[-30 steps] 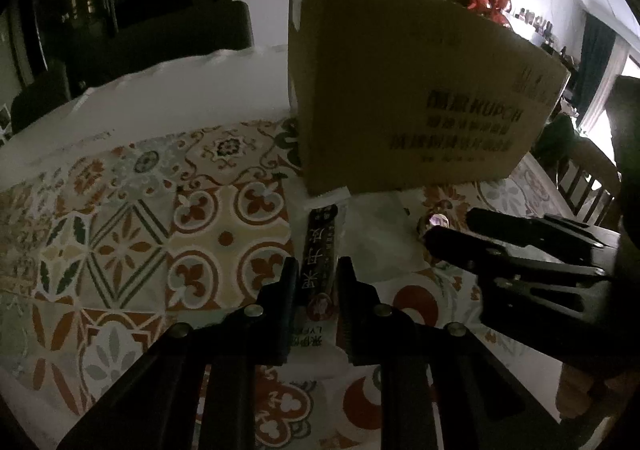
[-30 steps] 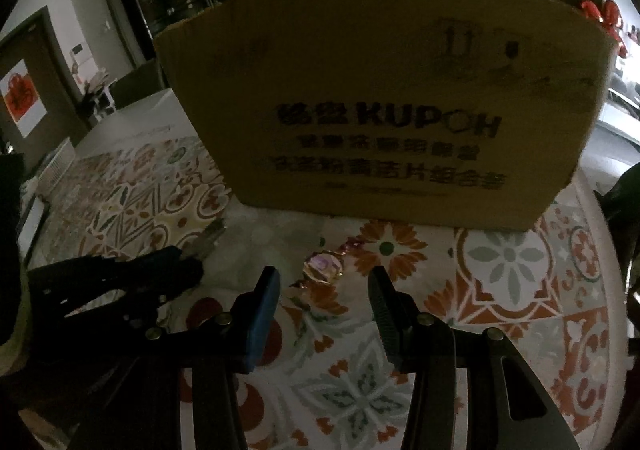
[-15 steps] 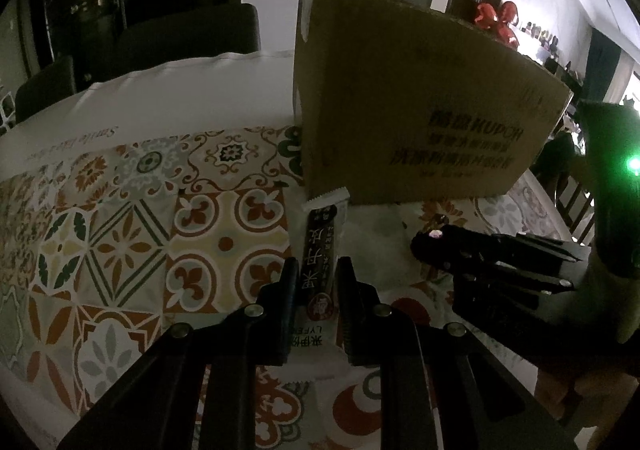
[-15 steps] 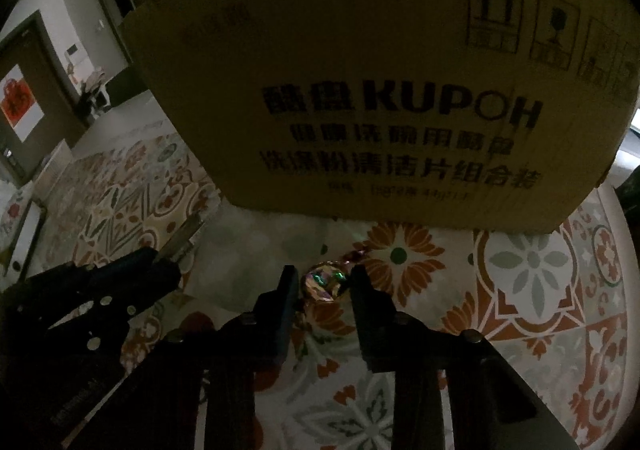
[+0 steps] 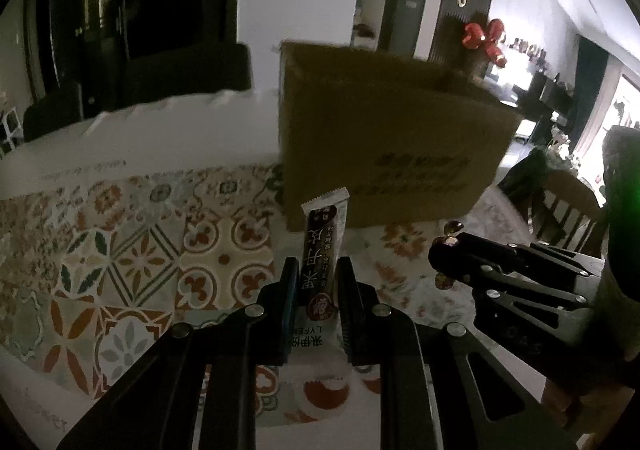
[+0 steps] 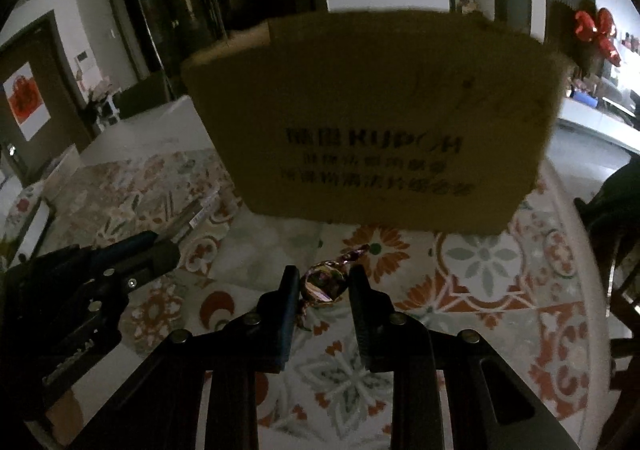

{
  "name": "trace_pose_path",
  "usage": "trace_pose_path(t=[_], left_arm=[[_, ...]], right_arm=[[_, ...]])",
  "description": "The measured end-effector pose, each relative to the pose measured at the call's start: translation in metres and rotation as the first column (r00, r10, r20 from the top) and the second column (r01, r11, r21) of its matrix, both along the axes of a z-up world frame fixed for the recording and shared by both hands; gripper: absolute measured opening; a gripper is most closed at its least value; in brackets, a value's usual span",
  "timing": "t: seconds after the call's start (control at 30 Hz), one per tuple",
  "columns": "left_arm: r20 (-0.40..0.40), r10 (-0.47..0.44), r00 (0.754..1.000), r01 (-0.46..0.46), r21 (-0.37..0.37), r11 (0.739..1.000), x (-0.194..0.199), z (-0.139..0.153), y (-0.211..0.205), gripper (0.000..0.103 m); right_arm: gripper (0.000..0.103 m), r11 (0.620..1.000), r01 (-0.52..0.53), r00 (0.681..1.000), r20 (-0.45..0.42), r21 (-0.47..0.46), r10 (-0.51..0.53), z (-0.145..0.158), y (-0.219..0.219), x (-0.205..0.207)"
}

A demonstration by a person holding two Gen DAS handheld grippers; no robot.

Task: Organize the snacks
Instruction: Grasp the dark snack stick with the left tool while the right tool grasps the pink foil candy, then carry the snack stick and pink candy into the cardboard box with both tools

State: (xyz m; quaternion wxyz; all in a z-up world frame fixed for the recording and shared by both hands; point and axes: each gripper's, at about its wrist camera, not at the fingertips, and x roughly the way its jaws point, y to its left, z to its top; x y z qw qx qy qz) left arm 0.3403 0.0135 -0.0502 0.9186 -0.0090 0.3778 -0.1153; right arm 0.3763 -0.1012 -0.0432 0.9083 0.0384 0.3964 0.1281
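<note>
Both tongs grip snacks just short of the cardboard box point(image 6: 376, 118).

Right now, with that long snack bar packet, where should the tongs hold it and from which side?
Across its narrow width near the lower end, coming in along its length from below, as the left tongs do now. The snack bar packet is long, flat and slim, so the pads close on its two long edges.
</note>
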Motion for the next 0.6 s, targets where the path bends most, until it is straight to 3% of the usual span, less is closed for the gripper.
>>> trace_pose_path(t=[0.3,0.6], left_arm=[[0.103,-0.015,0.995,0.020,-0.048,0.999,-0.018,0.049,-0.010,0.019],[0.210,-0.037,0.977,0.047,-0.043,0.998,-0.023,0.094,-0.021,0.019]], right_arm=[[0.027,0.999,0.033,0.990,0.136,0.034,-0.037,0.059,-0.021,-0.031],[0.027,0.997,0.039,0.967,0.247,0.068,-0.055,0.103,-0.033,-0.041]])
